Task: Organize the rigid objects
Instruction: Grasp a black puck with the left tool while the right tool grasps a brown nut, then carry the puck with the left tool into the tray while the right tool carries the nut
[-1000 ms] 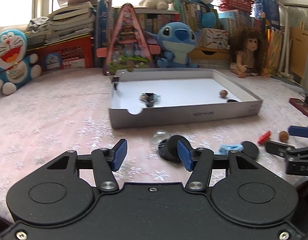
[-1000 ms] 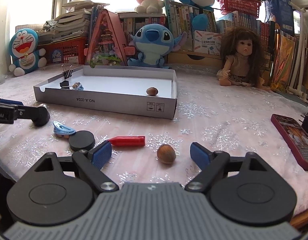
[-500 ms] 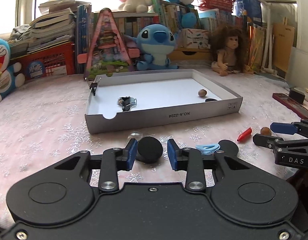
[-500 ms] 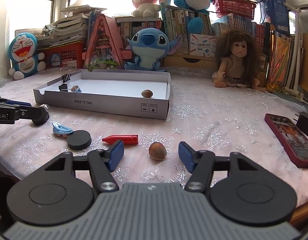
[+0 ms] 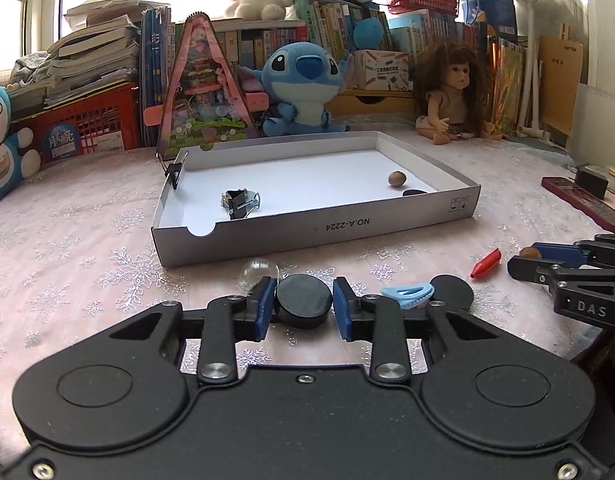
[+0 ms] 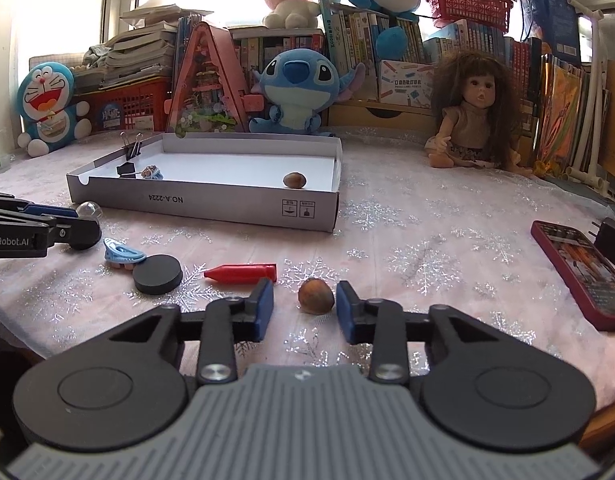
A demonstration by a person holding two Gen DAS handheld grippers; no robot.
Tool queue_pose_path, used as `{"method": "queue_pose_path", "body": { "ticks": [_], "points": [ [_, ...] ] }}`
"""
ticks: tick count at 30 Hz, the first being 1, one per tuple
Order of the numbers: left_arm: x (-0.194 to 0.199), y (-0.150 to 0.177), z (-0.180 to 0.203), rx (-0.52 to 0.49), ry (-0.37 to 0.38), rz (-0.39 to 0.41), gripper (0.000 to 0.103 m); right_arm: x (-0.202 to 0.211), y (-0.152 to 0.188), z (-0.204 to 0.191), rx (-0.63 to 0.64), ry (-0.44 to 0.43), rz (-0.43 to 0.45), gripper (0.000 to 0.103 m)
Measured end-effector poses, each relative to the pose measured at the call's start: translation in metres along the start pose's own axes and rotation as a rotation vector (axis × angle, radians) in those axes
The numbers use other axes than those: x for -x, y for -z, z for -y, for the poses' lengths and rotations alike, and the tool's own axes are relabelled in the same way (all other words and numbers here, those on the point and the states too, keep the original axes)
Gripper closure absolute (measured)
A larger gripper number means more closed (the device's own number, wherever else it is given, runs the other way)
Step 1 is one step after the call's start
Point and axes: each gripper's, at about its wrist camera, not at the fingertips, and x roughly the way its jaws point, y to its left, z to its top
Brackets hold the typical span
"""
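Note:
My left gripper (image 5: 303,306) is shut on a black disc (image 5: 304,300) that rests on the pink cloth, both blue pads against its rim. My right gripper (image 6: 304,310) has its jaws closing around a brown nut (image 6: 316,301). The right pad is at the nut and a gap shows on the left side. Between the two grippers lie a red crayon-like stick (image 6: 241,273), a second black disc (image 6: 157,274) and a light-blue clip (image 6: 121,252). A clear dome (image 5: 258,274) sits just left of my left pad. Behind them stands the shallow grey box (image 5: 319,228).
The box holds a binder clip (image 5: 239,202), another nut (image 5: 397,178) and a dark disc (image 5: 413,192); one more clip grips its left wall. A phone (image 6: 579,268) and a charger (image 6: 611,240) lie at the right. Plush toys, a doll and books line the back.
My left gripper moved up to the black disc and its pads came together on it. The right jaws narrowed from wide apart to close around the nut, the hand staying put.

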Motion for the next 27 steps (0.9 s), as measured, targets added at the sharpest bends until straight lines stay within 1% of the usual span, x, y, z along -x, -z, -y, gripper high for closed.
{"method": "queue_pose_path", "body": {
  "ticks": [3,4,9,12,27],
  "points": [
    [0.005,-0.001,-0.001,-0.002,0.003,0.015,0.073,0.0,-0.001,0.0,-0.004,0.001,0.001,0.078],
    [0.006,-0.002,-0.001,-0.002,0.005,0.017,0.073,-0.001,-0.001,0.0,-0.004,0.002,0.002,0.078],
    [0.012,-0.003,0.0,0.011,0.019,0.019,0.073,0.001,-0.002,-0.002,-0.008,-0.004,0.009,0.079],
    [0.015,-0.002,0.002,0.002,0.032,0.017,0.073,0.001,-0.002,-0.003,-0.007,-0.009,0.014,0.079],
    [0.019,-0.006,0.0,0.017,0.027,0.029,0.073,0.0,-0.009,-0.004,-0.015,-0.007,0.026,0.079]
  ]
}}
